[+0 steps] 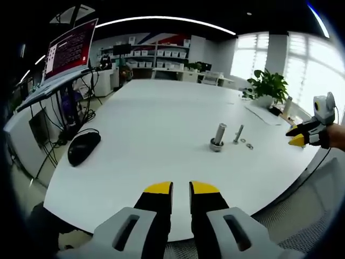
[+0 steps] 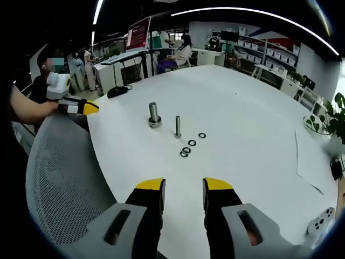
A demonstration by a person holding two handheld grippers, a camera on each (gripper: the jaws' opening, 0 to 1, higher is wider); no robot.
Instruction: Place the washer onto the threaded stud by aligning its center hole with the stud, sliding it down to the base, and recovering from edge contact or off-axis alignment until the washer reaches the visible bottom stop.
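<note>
Metal – two studs [image 2: 154,115], four washers [image 2: 186,149]

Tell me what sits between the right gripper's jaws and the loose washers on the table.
Nothing does: in the right gripper view, bare white table separates the right gripper from the washers. The two studs stand beyond the washers.

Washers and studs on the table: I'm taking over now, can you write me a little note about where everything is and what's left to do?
Left claw: open, empty, held back from the table's near edge.
Right claw: open, empty, also held back from the parts.
Two upright studs stand mid-table: a thick stud and a thin stud.
Four loose washers lie flat beside the thin stud.
Done: nothing picked up, no loose washer grasped.
Left: pick up a washer, line its hole over a stud, slide it to the base.
</note>
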